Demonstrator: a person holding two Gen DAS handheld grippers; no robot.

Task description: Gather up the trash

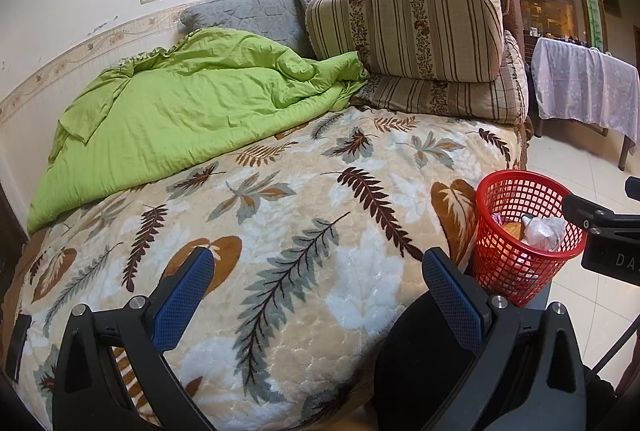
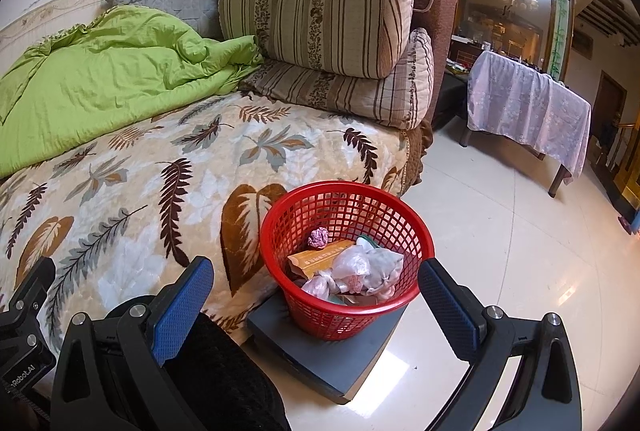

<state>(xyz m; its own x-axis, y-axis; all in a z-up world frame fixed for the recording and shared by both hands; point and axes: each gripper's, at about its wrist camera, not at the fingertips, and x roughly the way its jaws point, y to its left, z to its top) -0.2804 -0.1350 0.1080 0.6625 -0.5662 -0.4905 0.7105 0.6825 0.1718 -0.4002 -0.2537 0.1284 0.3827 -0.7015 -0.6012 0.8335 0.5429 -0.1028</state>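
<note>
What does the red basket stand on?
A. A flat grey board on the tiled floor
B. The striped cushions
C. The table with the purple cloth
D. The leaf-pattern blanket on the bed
A: in the right wrist view the red basket rests on a flat grey board lying on the floor beside the bed.

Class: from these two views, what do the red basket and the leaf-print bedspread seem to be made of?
Basket: likely moulded plastic; glossy red, open square lattice, smooth rolled rim.
Bedspread: seemingly plush fleece; soft sheen, embossed quilt-like pile, printed leaves. Exact fibre can't be told.
</note>
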